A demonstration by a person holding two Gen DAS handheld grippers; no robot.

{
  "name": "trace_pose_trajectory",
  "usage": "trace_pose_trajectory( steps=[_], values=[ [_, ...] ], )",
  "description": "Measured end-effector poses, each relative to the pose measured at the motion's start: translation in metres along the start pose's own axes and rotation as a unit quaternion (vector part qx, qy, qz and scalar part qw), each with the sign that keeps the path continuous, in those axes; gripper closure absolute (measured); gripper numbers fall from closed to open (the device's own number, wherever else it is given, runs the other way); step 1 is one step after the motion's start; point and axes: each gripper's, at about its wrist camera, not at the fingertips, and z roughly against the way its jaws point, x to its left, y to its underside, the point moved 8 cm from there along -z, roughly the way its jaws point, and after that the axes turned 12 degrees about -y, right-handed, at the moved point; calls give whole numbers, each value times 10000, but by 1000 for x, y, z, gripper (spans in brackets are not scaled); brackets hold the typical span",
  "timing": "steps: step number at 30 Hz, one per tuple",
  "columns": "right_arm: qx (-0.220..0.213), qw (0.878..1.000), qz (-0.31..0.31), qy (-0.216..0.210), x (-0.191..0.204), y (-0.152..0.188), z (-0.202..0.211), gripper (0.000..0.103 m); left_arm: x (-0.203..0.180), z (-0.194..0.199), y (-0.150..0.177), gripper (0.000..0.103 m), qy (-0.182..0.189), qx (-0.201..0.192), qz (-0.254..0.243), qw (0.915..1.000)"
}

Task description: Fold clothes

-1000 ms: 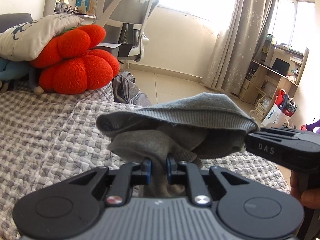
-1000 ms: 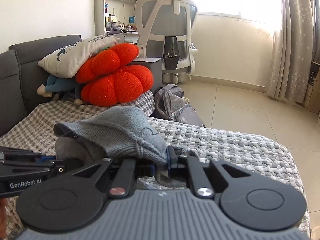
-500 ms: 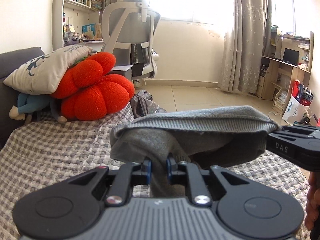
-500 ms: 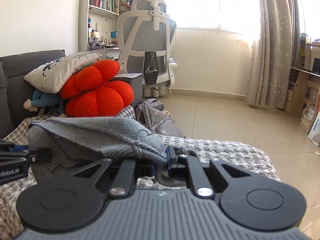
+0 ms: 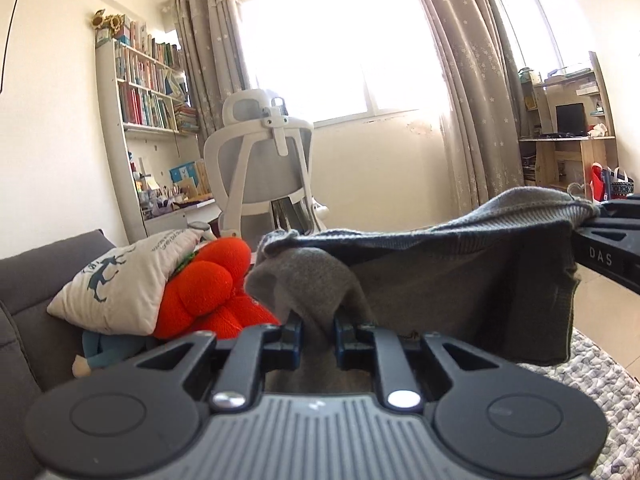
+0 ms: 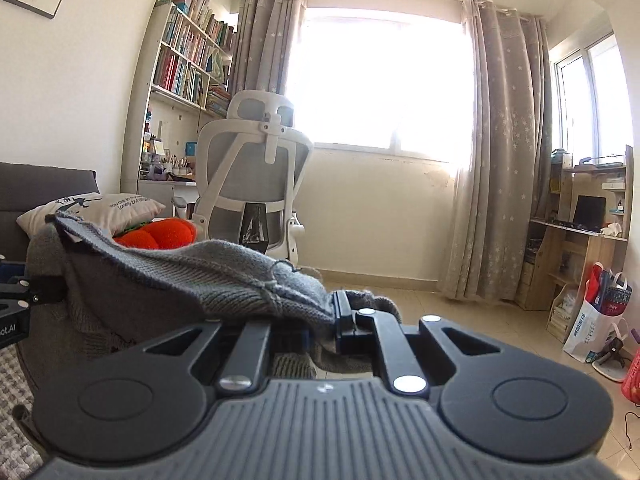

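My left gripper (image 5: 316, 338) is clamped on a bunched fold of the grey sweater (image 5: 460, 280), the cloth squeezed up between its two fingers and rising in a hump just ahead of them. From there the sweater stretches off to the right of those jaws, its ribbed edge running along the top to my right gripper (image 5: 600, 220), which shows at the far side with the knit pinched in its tip.

Seen from my right gripper (image 6: 320, 326), the same sweater (image 6: 192, 276) is caught between its fingers too: a gathered corner is pressed tight there, with a little more knit spilling over the right finger. The rest spreads away to the left of these jaws toward my left gripper (image 6: 24, 292), which grips the other end.

The sweater is a mid-grey knit, lighter on the ribbed band, darker on the panel hanging below. It sags between my two grips, held up above the checked blanket (image 5: 608, 380).
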Motion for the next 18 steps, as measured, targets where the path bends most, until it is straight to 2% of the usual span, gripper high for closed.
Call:
trace_pose_trajectory(
  steps=[8, 10, 18],
  values=[
    [-267, 9994, -22, 202, -16, -23, 12, 92, 10, 16, -21, 86, -165, -283, -132, 9994],
    [-192, 9996, -71, 201, -18, -21, 9, 91, 13, 16, -24, 86, -234, -312, -151, 9991],
    [234, 9997, 12, -27, 0, 8, -6, 91, 3, 6, -5, 86, 38, 43, -163, 9999]
  ],
)
